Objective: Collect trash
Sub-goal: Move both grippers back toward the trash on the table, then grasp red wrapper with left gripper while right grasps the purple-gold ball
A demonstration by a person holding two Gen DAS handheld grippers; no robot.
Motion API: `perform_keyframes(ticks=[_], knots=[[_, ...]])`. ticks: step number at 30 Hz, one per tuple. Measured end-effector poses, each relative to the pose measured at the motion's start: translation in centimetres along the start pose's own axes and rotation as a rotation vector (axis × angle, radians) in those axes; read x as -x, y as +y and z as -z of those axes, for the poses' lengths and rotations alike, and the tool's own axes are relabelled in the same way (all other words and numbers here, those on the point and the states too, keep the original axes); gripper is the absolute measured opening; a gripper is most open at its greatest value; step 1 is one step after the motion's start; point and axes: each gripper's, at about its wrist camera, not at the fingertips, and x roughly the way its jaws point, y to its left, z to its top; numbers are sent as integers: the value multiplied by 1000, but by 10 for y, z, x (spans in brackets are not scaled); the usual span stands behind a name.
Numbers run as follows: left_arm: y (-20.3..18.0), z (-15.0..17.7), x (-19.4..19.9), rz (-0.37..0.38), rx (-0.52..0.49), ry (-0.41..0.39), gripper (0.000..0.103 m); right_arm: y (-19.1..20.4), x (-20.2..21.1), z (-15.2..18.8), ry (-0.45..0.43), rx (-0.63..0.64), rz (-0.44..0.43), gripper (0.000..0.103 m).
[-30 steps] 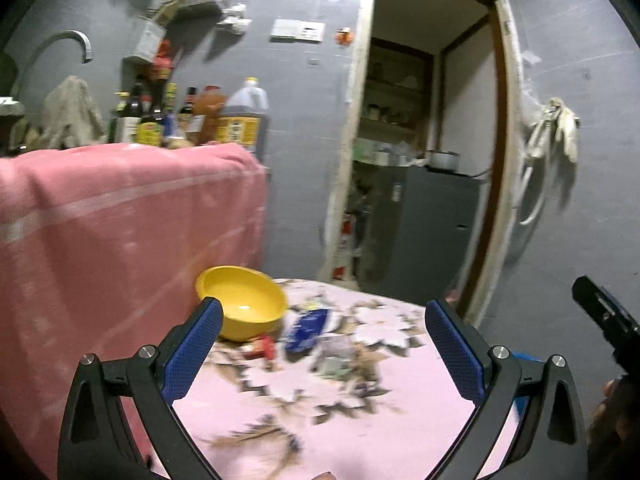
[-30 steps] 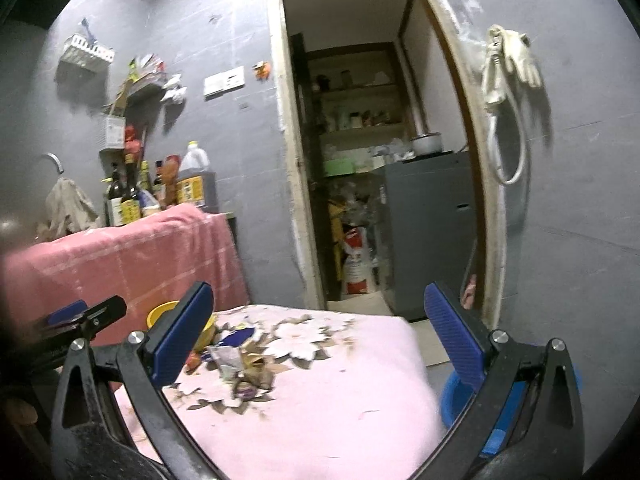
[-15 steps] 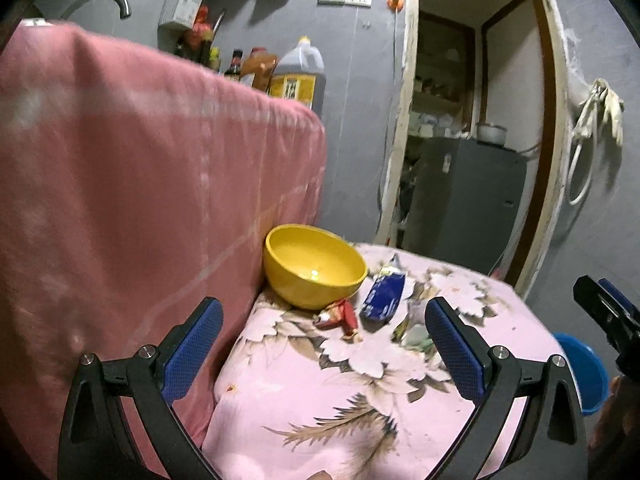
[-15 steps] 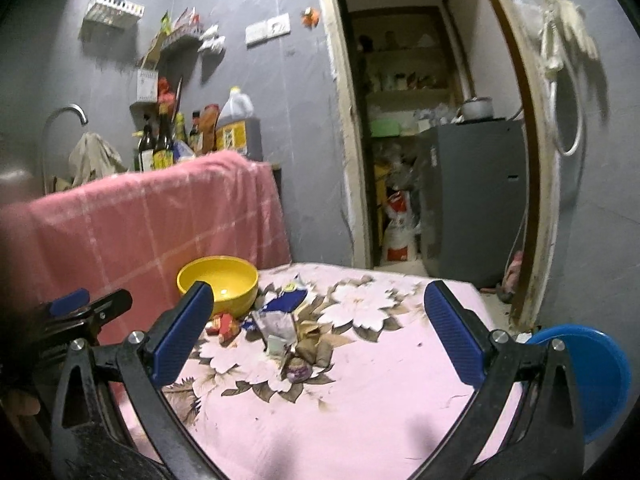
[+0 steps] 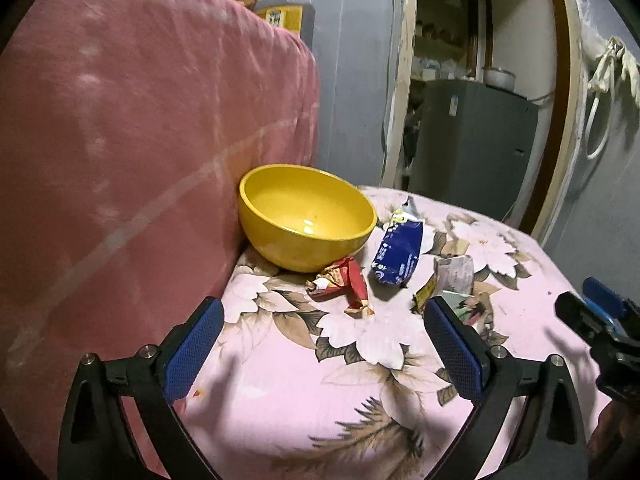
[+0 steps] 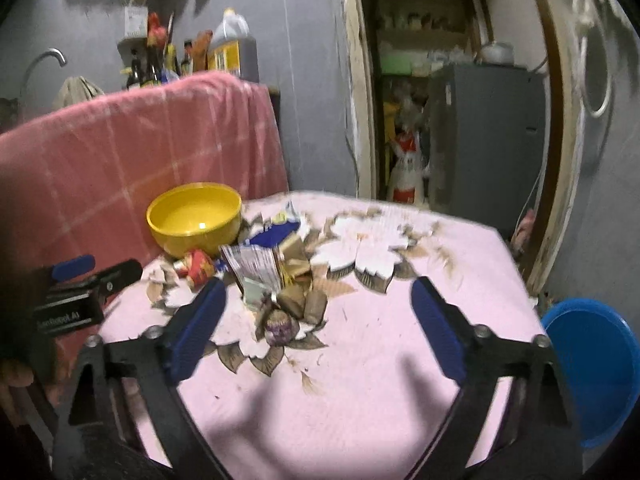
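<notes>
So far nothing looks collected: every scrap I can see lies loose on the flowered counter [image 5: 360,380], and both tools are empty.

My left gripper [image 5: 324,344] hangs over the near edge with its jaws spread wide, nothing between them. Taking the yellow bowl [image 5: 306,216] as my landmark, and reading left to right: the bowl sits against the pink cloth [image 5: 132,140], and its inside looks empty. Just in front of it, touching or nearly touching its base, is a crumpled red wrapper [image 5: 344,282]. To the bowl's right lies a blue packet [image 5: 398,254], then a pale crumpled wrapper [image 5: 454,274] with a smaller yellowish scrap beside it. Further out from the bowl, toward me, there is a small round purple piece [image 6: 280,326].

My right gripper [image 6: 316,312] is also released, jaws wide, hovering near that purple piece. Well right of the bowl, off the counter's edge, is a blue basin [image 6: 592,364]; I judge that bowl or basin is the drop point, but I cannot tell which.

Everything is left to do; the red wrapper seems nearest my left tool.
</notes>
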Motion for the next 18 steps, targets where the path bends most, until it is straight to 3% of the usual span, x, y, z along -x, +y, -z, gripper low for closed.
perform_keyframes(ticks=[2, 9, 18], knots=[[0, -1, -8, 0, -7, 27, 90, -3, -12, 2, 52, -12, -24, 98], [-3, -2, -40, 52, -19, 155, 60, 0, -51, 9, 234, -5, -80, 80], [-2, -12, -69, 118, 24, 245, 34, 7, -79, 17, 364, 16, -113, 66]])
